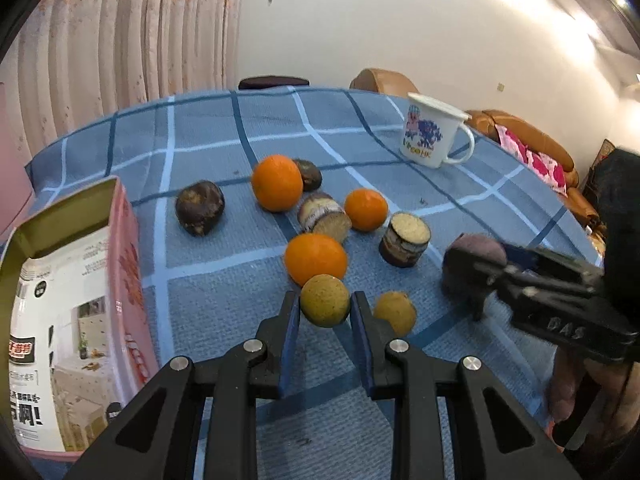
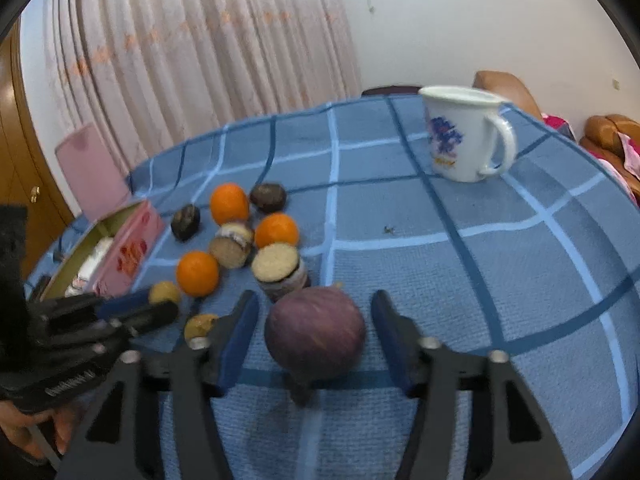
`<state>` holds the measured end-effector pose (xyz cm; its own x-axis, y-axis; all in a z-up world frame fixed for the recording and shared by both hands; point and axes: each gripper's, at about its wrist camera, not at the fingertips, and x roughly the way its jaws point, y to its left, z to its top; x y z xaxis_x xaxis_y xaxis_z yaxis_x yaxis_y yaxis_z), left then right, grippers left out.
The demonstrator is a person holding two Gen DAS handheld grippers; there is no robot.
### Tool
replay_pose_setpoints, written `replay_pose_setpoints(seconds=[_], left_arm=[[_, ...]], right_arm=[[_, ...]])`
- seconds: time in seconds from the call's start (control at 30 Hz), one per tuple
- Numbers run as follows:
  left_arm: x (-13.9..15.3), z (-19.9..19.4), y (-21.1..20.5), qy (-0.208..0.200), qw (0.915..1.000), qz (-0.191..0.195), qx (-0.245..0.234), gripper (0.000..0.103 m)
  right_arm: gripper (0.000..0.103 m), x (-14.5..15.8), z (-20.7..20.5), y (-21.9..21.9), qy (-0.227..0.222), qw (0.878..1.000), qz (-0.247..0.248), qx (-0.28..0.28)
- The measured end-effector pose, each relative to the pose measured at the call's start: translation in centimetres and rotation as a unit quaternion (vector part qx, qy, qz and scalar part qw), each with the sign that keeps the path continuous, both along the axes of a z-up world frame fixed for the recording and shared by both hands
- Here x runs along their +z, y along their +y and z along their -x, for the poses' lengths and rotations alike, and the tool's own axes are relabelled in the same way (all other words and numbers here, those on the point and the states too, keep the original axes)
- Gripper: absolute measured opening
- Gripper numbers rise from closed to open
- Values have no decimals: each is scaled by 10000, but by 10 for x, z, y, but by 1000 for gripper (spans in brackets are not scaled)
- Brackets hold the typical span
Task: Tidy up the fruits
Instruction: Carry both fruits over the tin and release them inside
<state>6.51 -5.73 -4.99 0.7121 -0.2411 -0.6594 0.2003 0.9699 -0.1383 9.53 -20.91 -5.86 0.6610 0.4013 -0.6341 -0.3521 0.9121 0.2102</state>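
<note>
Fruits lie on a blue checked tablecloth [image 1: 208,140]: three oranges [image 1: 277,182], dark round fruits [image 1: 199,207], cut halves with pale flesh [image 1: 405,238], and two small yellow-brown fruits [image 1: 395,312]. My left gripper [image 1: 325,309] has its jaws around one yellow-brown fruit [image 1: 324,300], touching or nearly touching it. My right gripper [image 2: 316,320] is open, its fingers on both sides of a purple round fruit [image 2: 316,332] with gaps left; it also shows in the left wrist view [image 1: 476,256].
An open pink box [image 1: 72,300] stands at the left, with its lid up behind. A white printed mug [image 1: 434,132] stands at the far right of the table [image 2: 500,260]. Sofa and curtain lie beyond.
</note>
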Motion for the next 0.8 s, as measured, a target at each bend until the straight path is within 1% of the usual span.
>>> replay_pose_setpoints(seconds=[0.1, 0.2, 0.27, 0.37, 0.43, 0.5, 0.63, 0.8], left_arm=[[14, 7, 8, -253, 9996, -17, 82, 27], [31, 15, 24, -545, 9981, -103, 268, 27], [41, 19, 38, -665, 9968, -123, 436, 27], [51, 25, 61, -804, 9940, -213, 714, 27], [54, 28, 79, -822, 9924, -195, 900, 27], [53, 32, 96, -819, 9907, -173, 1074, 27], [51, 36, 127, -786, 9871, -112, 1393, 27], [41, 41, 162, -681, 9825, -33, 1734, 27]], right_arm=[[53, 2, 4, -3, -88, 9999, -98, 15], [53, 19, 13, 2, -361, 9992, -121, 75], [53, 35, 18, 16, -567, 9979, -152, 280], [53, 54, 18, 42, -688, 9946, -335, 695], [53, 63, 14, 65, -619, 9906, -558, 1083], [53, 68, 10, 91, -570, 9868, -624, 1381], [53, 71, 7, 139, -628, 9815, -479, 1745], [53, 69, 8, 181, -656, 9749, -373, 2097]])
